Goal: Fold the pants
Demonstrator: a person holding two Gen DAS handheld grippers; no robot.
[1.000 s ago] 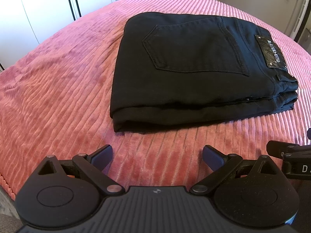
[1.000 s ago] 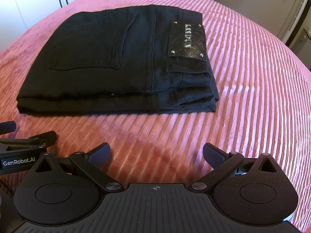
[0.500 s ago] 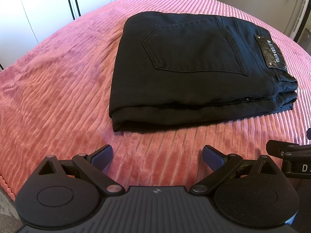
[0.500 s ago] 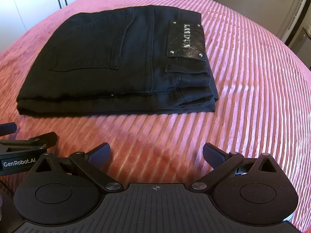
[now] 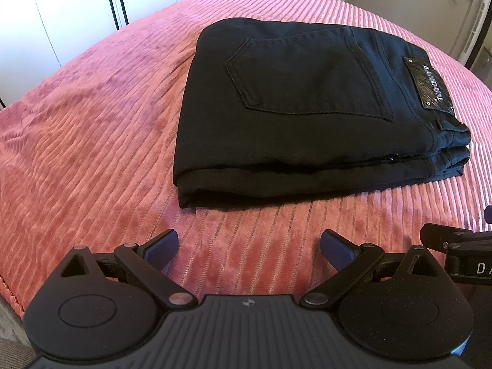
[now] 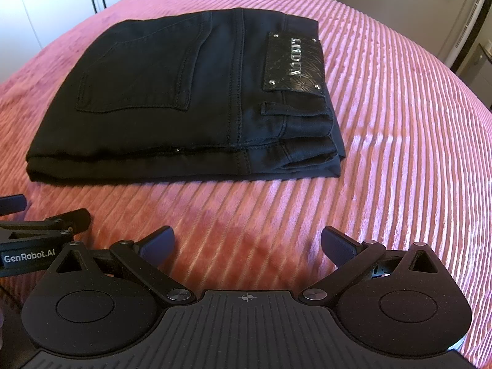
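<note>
Left wrist view: pants point(image 5: 301, 117) lying folded on bed point(image 5: 92, 129). Am holding left gripper point(image 5: 249, 249) and right gripper point(image 6: 247, 246) wide, empty. Folding looking finished; next, backing away.

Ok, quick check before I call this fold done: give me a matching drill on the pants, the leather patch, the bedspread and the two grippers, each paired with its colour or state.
Things:
1. pants
2. leather patch
3. bedspread
4. left gripper and right gripper

States:
A. pink, ribbed
B. open, holding nothing, short of the pants
C. black, folded into a stack, back pocket facing up
D. riveted at the corners, at the waistband end of the stack

Pairs: 1-C, 2-D, 3-A, 4-B
</note>
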